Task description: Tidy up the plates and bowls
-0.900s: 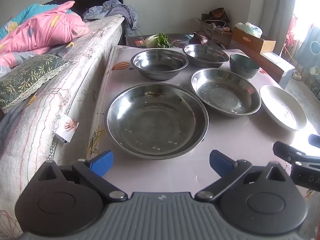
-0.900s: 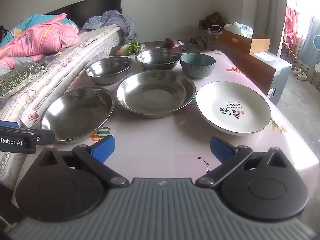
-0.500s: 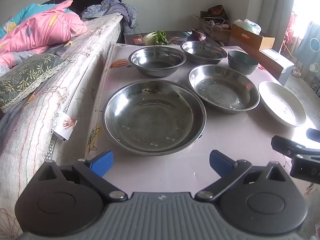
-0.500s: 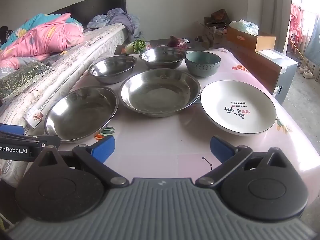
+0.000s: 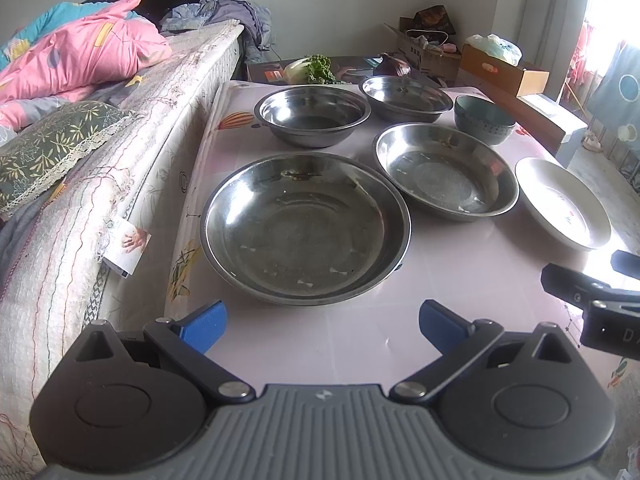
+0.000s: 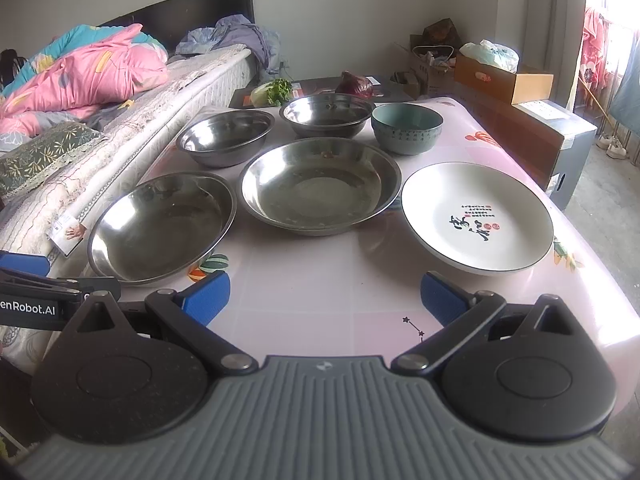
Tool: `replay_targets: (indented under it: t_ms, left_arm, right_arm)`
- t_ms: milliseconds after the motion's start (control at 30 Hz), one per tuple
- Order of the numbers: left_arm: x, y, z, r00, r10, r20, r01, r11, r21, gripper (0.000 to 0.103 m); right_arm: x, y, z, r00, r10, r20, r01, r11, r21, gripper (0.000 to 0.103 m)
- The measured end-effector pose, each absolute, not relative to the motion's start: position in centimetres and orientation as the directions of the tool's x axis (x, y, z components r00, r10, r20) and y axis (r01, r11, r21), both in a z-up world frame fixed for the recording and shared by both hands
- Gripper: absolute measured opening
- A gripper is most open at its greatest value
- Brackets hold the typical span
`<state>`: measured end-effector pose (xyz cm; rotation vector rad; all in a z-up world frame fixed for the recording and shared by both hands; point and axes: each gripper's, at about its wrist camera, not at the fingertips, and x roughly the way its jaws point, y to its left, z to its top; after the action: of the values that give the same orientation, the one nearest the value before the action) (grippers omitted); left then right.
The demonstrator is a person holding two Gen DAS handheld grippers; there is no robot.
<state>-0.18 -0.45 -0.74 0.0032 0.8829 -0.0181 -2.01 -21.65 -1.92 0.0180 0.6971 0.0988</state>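
Change since earlier: both cameras are easing slightly back and up from the dishes, so the whole spread is sitting a little lower and fuller in each view; no dish is shifting.
Meaning for the task: nothing is being grasped yet, so the sorting is looking unstarted, and the hands seem to be surveying before choosing a first piece.
Bed: lying along the left edge of the table [image 5: 352, 336], with a pink quilt [image 5: 80, 60] heaped on it.
Left gripper [image 5: 320, 326]: hovering over the near table edge, its blue fingers [image 5: 204, 322] standing wide apart and holding nothing.
Large steel plate [image 5: 304, 228]: sitting nearest the left gripper, at the front left of the table.
Steel bowl [image 5: 312, 114]: resting behind that plate, near the bed side.
Second steel plate [image 6: 320, 186]: lying in the middle, just beside the large one.
Second steel bowl [image 6: 326, 114]: standing behind it at the far edge.
Teal bowl [image 6: 406, 128]: sitting to the right of that bowl.
White plate [image 6: 476, 216]: lying at the front right, apart from the steel pieces.
Right gripper [image 6: 324, 296]: hovering near the front edge, fingers [image 6: 438, 298] spread open and empty, between the middle plate and the white plate.
Likely next: nesting like with like, probably plate into plate.
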Motion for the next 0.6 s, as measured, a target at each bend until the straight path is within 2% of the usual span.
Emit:
replay_targets:
  t_ms: [600]
  left_arm:
    - [-0.6,-1.7,-0.2,0.637,-0.067,-0.768,0.086,0.996,-0.015,0.103]
  right_arm:
    - [-2.4,-22.5,-1.6,0.762,0.055,-0.645,-0.053,0.998,0.022,0.102]
